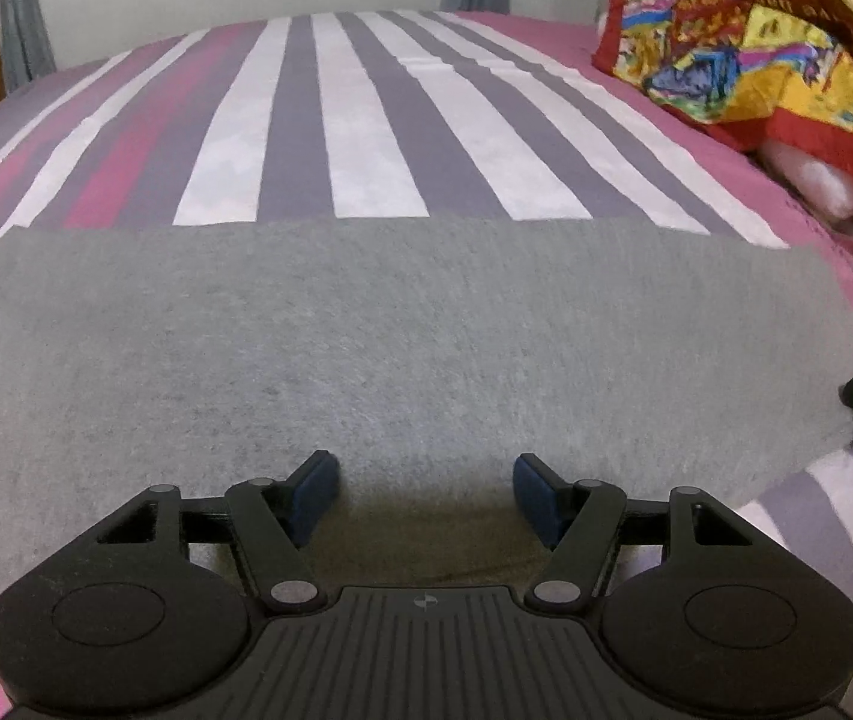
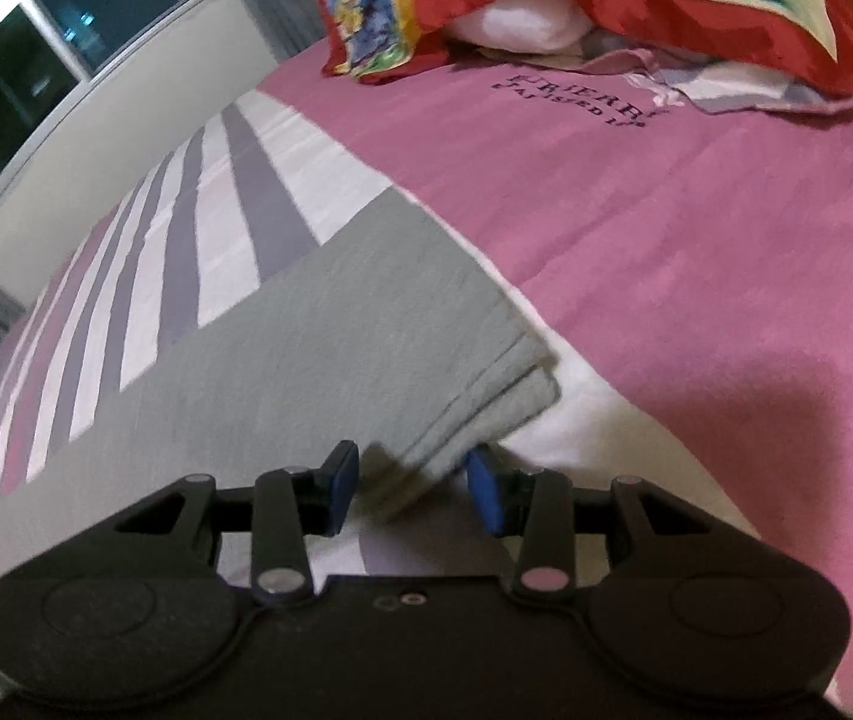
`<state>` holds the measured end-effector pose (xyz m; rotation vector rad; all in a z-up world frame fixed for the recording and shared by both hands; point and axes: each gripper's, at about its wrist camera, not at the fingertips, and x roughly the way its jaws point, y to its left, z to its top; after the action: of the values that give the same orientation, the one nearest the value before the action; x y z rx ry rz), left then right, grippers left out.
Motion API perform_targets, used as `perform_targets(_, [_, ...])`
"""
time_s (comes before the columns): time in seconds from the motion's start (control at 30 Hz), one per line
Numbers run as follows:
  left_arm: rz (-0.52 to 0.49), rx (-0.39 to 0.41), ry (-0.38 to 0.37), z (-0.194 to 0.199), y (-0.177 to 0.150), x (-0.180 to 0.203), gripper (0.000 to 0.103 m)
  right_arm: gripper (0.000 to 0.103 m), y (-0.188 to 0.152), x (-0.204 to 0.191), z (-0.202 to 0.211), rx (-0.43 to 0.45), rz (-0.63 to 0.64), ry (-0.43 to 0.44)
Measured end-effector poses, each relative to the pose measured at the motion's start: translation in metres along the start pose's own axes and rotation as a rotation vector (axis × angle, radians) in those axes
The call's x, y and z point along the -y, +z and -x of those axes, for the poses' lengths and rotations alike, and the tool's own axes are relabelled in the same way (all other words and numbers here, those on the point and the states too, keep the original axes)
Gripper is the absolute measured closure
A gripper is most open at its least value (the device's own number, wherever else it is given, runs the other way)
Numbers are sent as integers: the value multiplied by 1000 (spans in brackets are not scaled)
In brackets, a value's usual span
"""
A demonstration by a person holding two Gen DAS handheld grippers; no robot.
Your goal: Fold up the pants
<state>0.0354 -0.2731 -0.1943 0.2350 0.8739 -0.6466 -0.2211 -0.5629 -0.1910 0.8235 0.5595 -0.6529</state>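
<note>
Striped bedsheet (image 1: pixel 366 120) lies beyond the gray pants (image 1: pixel 402 336); left gripper (image 1: pixel 426 498) hovers spread above them, right gripper (image 2: pixel 411 489) gapes around their corner.

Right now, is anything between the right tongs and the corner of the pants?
Nothing visible. The right tongs stand open right at the layered corner of the grey pants, with only bedsheet around it.
</note>
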Motion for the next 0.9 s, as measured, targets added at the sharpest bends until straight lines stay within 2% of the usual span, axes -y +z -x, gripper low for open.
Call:
perform_targets(0.07, [-6,-10,8,-2,2,1,37,69,4,4,-6,17,-59,7])
perform_targets(0.13, [-13,-13,19,-5,2,2,37,78,6,2,-8,21,-74,20])
perform_targets(0.17, [-13,-13,23,-6,2,4,37,90,7,0,-7,23,-68,37])
perform_targets(0.27, [-16,-14,34,-8,2,6,37,90,7,-10,6,97,16,46])
perform_targets(0.3, [-14,-13,36,-9,2,6,37,90,5,-10,4,93,30,28])
perform_targets(0.37, [-13,-11,39,-9,2,6,37,86,3,-3,-11,27,9,-4])
perform_targets(0.47, [-17,-7,41,-8,1,7,37,81,4,-2,-10,46,-15,15])
perform_targets(0.6, [-24,-4,52,-10,-1,10,37,87,6,-2,-16,50,-2,3])
perform_targets(0.7, [-28,0,56,-10,-2,11,37,87,4,-7,-21,41,51,-20])
perform_targets(0.83, [-28,-1,59,-10,-1,10,37,88,6,-11,-11,72,44,-3])
perform_targets(0.9, [-28,-3,59,-10,-1,10,37,89,4,-9,-19,46,66,-20])
